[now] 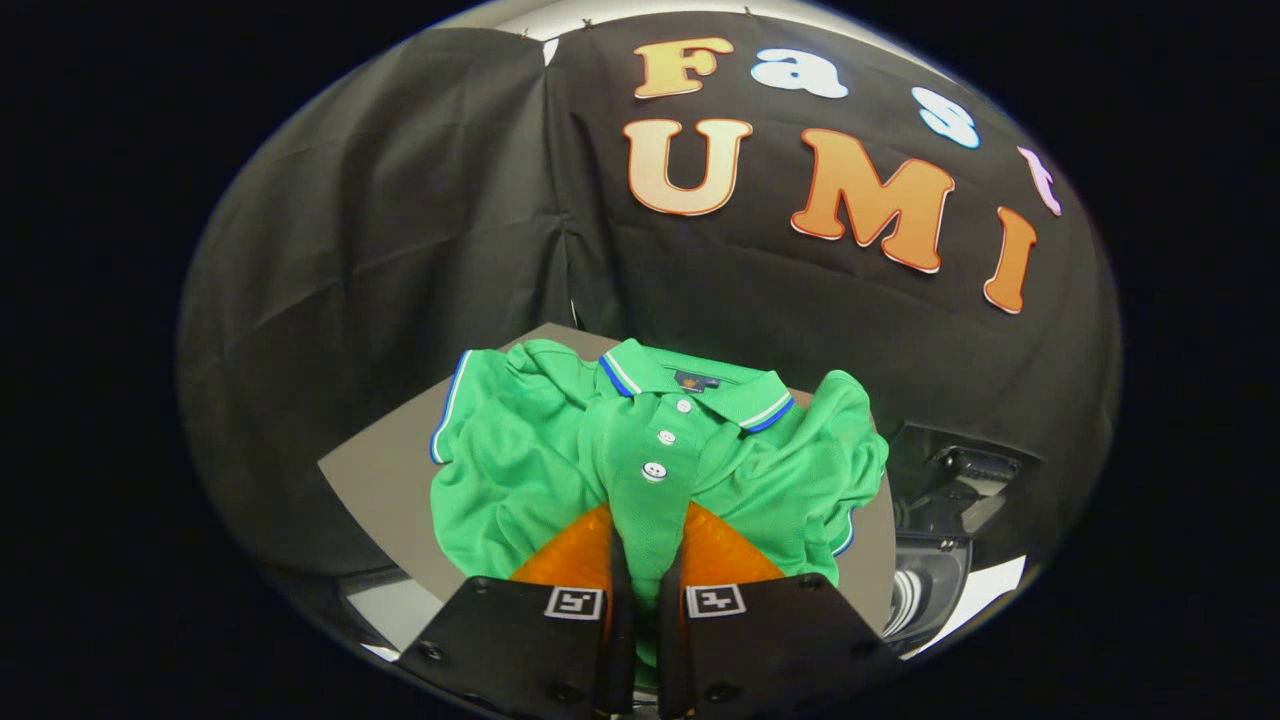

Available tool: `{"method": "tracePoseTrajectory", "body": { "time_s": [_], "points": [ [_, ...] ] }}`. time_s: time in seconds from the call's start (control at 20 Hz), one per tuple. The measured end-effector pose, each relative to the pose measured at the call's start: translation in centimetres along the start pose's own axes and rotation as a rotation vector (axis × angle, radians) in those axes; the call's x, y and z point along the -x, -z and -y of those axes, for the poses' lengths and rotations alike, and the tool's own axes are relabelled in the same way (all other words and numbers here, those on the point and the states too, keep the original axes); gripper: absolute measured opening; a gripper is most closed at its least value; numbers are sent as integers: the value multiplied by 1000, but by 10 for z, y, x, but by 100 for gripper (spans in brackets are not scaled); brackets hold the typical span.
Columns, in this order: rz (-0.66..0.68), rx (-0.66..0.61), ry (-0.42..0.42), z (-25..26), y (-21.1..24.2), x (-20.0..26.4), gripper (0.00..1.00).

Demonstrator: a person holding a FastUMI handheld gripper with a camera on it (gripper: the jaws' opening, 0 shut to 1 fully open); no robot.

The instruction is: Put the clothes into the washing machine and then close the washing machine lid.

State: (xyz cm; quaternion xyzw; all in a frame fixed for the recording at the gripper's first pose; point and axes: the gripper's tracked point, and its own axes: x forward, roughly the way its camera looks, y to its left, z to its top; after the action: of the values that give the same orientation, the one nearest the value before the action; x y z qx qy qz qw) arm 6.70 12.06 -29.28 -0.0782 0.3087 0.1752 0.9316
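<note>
Clearly the first step is in hand: the gripper (645, 560) has its jaws closed on the green polo shirt (650, 470), both fingers pinching a fold of the front panel just below the lowest white button. Nothing is in the washer yet and the lid is not yet dealt with, so I judge the task barely begun.

Going left to right: the shirt's left sleeve, trimmed in blue and white, spreads over the grey table (380, 480); the buttoned placket and the striped collar rise in the middle, straight ahead of the fingers; the other sleeve bunches up and hangs near the table's right edge. Whether the garment is lifted clear or resting on the table I cannot tell; most of it looks draped on the surface.

Just past that right edge and lower down sits a dark appliance with a round opening (935, 570), probably the washing machine; its details are too dim to make out. The next move, as I read it, calls for lifting the shirt free of the table with the pinch held firm, carrying it rightward and lowering it into that opening, minding the trailing sleeves.

The table is plain, matte grey. A black cloth wall (400, 220) closes the booth behind, creased and seamed.
</note>
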Motion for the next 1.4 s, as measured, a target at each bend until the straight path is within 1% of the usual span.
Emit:
{"method": "tracePoseTrajectory", "body": {
  "time_s": [0.15,0.25,0.65,0.8,0.9,1.0,1.25,1.4],
  "points": [
    [15,-58,-6,12,-10,6,17],
    [32,-72,2,25,-20,14,17],
    [146,-115,88,89,-70,78,16],
    [171,-123,149,126,-81,99,17],
    [186,-138,204,155,-80,108,16],
    [174,-143,260,186,-72,113,17],
    [184,-229,343,252,-54,129,16],
    [168,-235,412,287,-36,138,17]
  ]
}}
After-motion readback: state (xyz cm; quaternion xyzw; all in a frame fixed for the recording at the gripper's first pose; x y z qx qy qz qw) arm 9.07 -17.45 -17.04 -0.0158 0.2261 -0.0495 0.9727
